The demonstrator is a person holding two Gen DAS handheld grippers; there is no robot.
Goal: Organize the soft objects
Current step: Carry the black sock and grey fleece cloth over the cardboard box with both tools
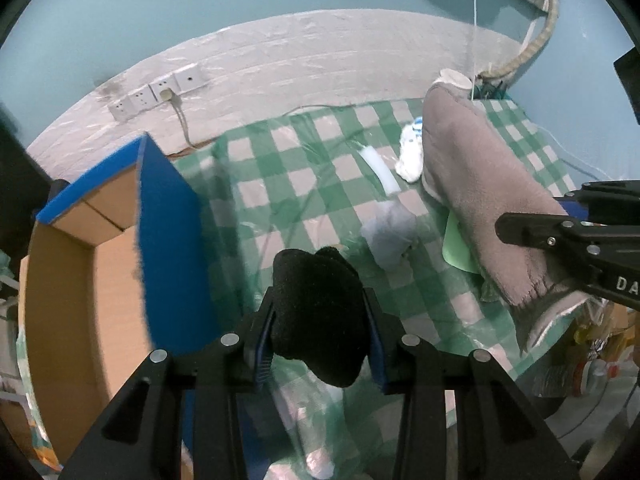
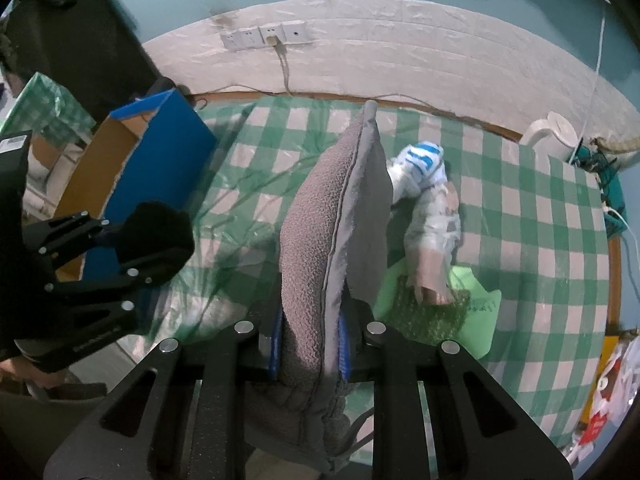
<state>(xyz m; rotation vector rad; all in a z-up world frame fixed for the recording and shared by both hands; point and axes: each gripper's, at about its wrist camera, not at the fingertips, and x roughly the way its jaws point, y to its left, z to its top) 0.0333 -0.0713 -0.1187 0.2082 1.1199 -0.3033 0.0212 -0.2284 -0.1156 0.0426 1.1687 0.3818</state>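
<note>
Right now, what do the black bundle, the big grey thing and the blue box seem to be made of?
The black bundle, clamped in the left gripper, looks like matte knitted or fleecy fabric, maybe a rolled sock. The grey thing, clamped in the right gripper, looks like pebbly fleece with a smoother lining and stitched seam. The blue box looks like cardboard: brown inside, blue outer skin.

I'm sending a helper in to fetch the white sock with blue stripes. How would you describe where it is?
On the checked tablecloth, look toward the wall side, just right of the grey cloth held by the right gripper. The striped sock lies bunched there, touching a pale patterned sock. It alone has bright blue stripes on white.
</note>
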